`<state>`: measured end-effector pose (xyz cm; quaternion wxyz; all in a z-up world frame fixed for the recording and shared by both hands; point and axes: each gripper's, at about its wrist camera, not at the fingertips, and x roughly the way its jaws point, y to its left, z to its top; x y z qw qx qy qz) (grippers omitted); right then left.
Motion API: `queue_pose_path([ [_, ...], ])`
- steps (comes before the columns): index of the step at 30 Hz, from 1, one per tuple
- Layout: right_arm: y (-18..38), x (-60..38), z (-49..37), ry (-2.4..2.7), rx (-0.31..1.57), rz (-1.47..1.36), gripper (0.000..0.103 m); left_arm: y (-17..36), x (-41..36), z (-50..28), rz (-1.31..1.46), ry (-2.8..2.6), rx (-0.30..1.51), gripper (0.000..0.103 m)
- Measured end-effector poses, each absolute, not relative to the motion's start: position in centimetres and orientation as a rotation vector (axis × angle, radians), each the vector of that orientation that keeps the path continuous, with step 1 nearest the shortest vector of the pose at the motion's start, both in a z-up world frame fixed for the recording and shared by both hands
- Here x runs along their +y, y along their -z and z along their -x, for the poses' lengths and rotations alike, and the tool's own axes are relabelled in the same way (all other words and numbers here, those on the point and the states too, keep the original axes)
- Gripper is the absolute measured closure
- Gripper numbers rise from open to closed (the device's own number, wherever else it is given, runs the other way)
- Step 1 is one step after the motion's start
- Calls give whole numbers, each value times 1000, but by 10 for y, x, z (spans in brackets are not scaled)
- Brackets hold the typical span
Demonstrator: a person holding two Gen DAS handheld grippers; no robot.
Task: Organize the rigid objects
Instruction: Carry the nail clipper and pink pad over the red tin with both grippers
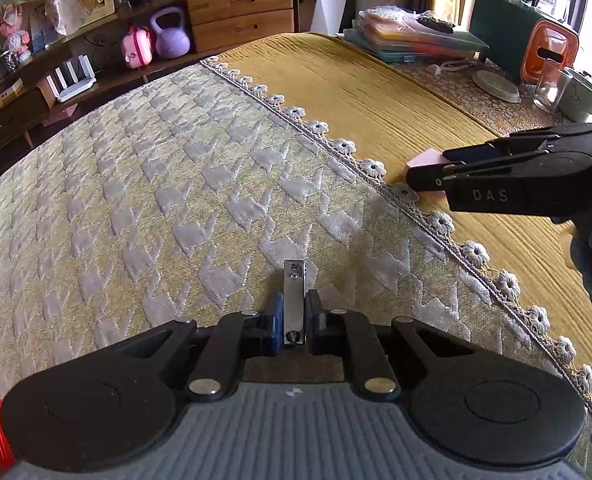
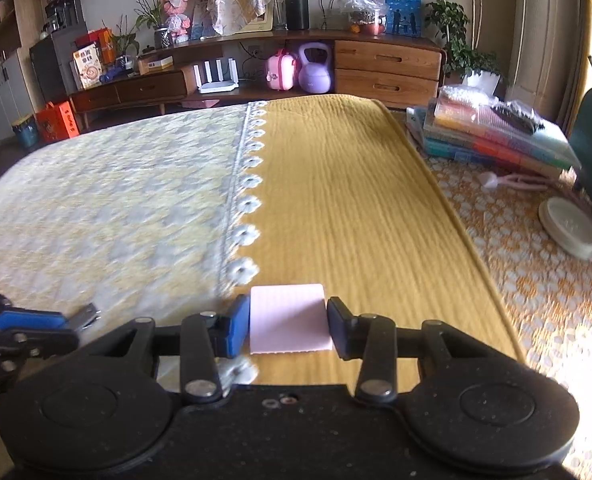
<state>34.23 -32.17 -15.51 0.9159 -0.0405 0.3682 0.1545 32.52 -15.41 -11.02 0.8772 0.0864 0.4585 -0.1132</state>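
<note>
A small flat metal piece [image 1: 294, 296] with screws stands upright between the blue pads of my left gripper [image 1: 294, 308], which is shut on it over the grey-patterned cloth [image 1: 156, 184]. In the right wrist view the same metal piece [image 2: 86, 315] sticks out of the left gripper [image 2: 62, 322] at the far left. A pink rectangular block [image 2: 288, 314] lies on the yellow cloth [image 2: 336, 200] beside the lace flower trim. My right gripper [image 2: 289, 322] has both pads against its sides. The left wrist view shows the right gripper [image 1: 428, 174] low over the pink block [image 1: 424, 160].
Along the right edge lie a stack of flat boxes [image 2: 488, 132], a white round lid [image 2: 568, 228], a clear glass [image 1: 550, 88] and an orange container [image 1: 548, 52]. A wooden cabinet [image 2: 388, 68] with a purple kettlebell [image 2: 315, 68] stands beyond the far edge.
</note>
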Motion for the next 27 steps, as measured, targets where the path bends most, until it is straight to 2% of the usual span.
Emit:
queue_pose_path([
  [20, 116, -306, -235, -409, 701, 18, 62, 77, -131, -265, -111, 212, 951, 92],
  [22, 113, -302, -226, -414, 697, 17, 62, 72, -125, -258, -96, 209, 948, 96],
  [27, 107, -291, -207, -435, 691, 19, 62, 61, -108, -241, -65, 201, 935, 96],
])
